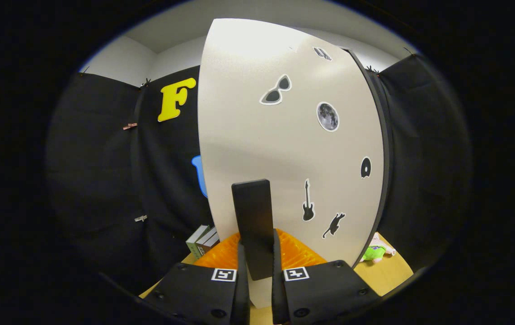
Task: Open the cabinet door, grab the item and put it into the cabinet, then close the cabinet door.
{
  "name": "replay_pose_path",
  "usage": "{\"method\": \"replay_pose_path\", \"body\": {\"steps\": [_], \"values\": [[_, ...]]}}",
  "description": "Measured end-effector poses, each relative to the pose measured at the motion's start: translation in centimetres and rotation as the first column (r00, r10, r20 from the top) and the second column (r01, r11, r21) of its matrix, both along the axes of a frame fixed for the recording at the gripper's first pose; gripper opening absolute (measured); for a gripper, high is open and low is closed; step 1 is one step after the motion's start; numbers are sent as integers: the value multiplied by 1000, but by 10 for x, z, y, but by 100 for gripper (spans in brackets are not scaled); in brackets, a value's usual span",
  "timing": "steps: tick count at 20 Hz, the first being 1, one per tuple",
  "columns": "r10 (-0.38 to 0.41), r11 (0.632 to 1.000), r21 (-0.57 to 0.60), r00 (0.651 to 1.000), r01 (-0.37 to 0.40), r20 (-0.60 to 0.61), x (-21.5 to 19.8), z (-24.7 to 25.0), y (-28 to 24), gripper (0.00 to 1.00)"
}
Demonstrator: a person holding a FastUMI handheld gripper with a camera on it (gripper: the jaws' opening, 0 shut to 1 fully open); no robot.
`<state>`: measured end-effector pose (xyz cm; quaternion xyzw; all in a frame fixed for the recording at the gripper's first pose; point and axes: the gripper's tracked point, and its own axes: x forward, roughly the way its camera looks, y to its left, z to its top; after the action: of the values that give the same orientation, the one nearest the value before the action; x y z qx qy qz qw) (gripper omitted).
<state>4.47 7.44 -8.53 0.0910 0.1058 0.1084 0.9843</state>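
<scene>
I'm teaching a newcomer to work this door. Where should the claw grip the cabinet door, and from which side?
Grip the upright black handle on the white cabinet door, coming straight at the door's face. It is a narrow vertical bar, so the fingers fit either side, as the claw shows.

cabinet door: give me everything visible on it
The cabinet door is a flat, off-white matte panel with a dark edge, standing upright right ahead of the claw. Stickers dot its face: sunglasses, a moon, a guitar, a cat and others. A dark upright bar handle sits low on it, and both claw fingers press on that handle. Whether the door is ajar cannot be told.
</scene>
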Motion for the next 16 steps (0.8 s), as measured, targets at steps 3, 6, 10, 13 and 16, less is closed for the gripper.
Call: {"method": "replay_pose_path", "body": {"steps": [3, 6, 10, 13, 16], "values": [[6, 1000, 4, 1000, -6, -3, -28, 2, -19, 23], [-1, 1000, -5, 1000, 1, -1, -48, 6, -42, 23], [-20, 1000, -7, 999, 20, -33, -73, 9, -77, 22], [-55, 998, -30, 998, 54, -33, -90, 9, -110, 22], [-92, 995, -34, 995, 90, -42, -100, 10, -137, 18]]}}
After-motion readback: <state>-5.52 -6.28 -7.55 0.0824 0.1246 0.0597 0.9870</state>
